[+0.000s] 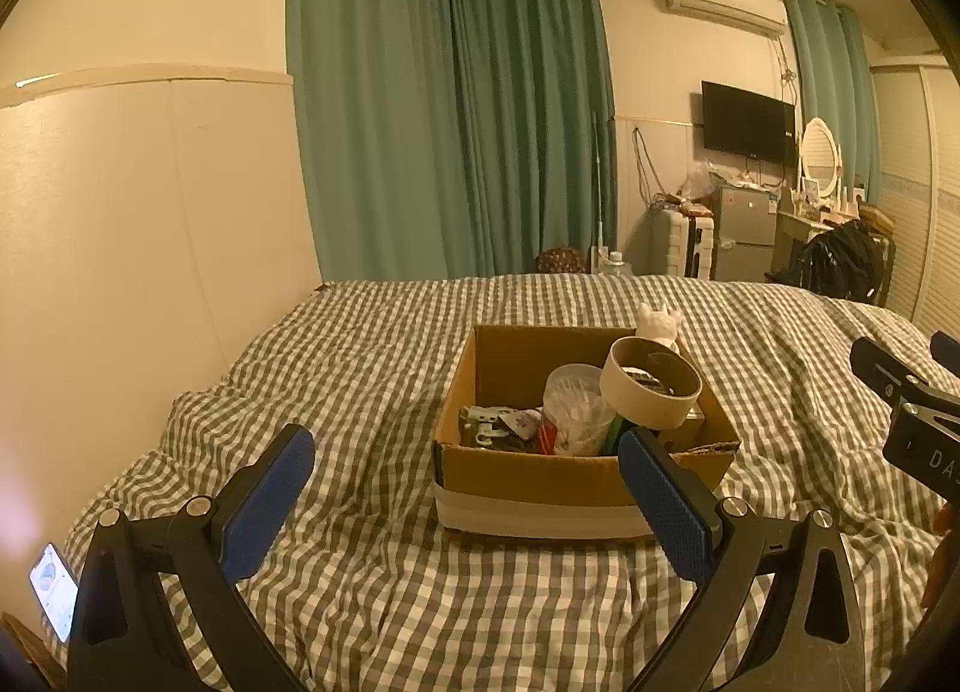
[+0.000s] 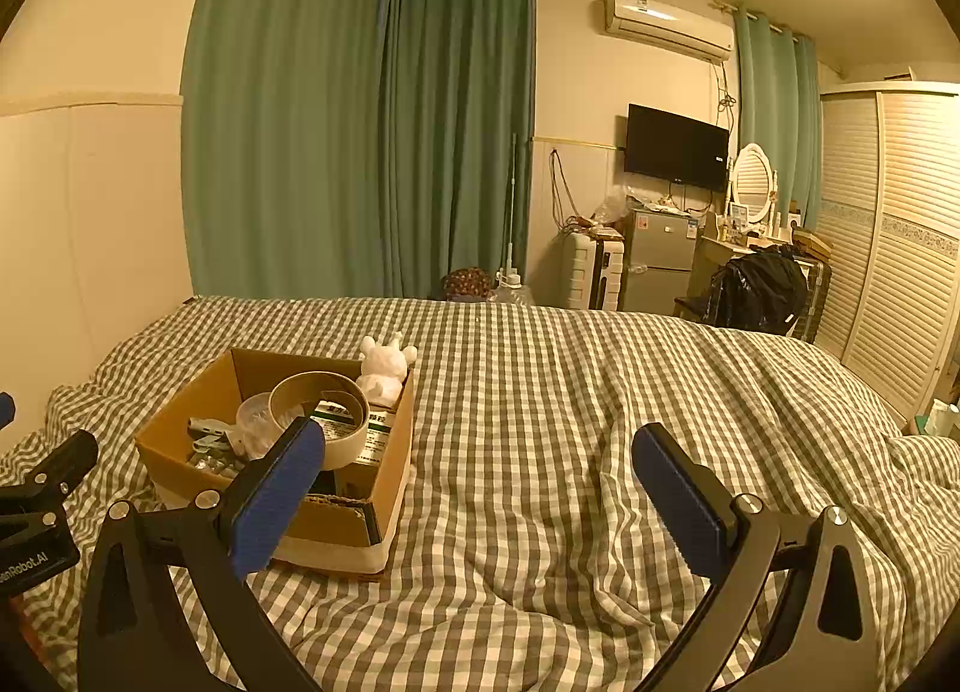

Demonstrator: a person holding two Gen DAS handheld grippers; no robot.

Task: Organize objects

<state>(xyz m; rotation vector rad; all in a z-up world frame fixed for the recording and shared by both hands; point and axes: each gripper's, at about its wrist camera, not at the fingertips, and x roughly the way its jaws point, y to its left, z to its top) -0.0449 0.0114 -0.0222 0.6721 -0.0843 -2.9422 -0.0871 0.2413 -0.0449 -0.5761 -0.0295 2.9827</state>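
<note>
A: Where's the box (image 1: pixel 576 476) from your left gripper (image 1: pixel 465 488)?

B: Straight ahead of it on the checked quilt (image 1: pixel 372 590), just past your fingertips. It's open-topped brown cardboard with a pale band of tape round the base. Your left jaws stand wide, holding nothing.

A: And from your right gripper (image 2: pixel 480 482)?

B: The box (image 2: pixel 336 518) sits ahead and to the left, partly behind your left finger. That gripper is spread wide too, empty, with only quilt (image 2: pixel 540 452) ahead between its pads.

A: What's inside?

B: A broad tape roll (image 1: pixel 651 389) leaning on a clear tub (image 1: pixel 573 407) of white sticks, a packet box (image 2: pixel 375 434) with green print, and a white toy (image 2: pixel 384 371) at the far corner. The small grey bits (image 1: pixel 489 422) at the left are too jumbled to name.

A: Any writing?

B: The packet's characters are too small to read. The left gripper's body, at the edge of the right view, shows "enRobot.AI", cut off.
</note>
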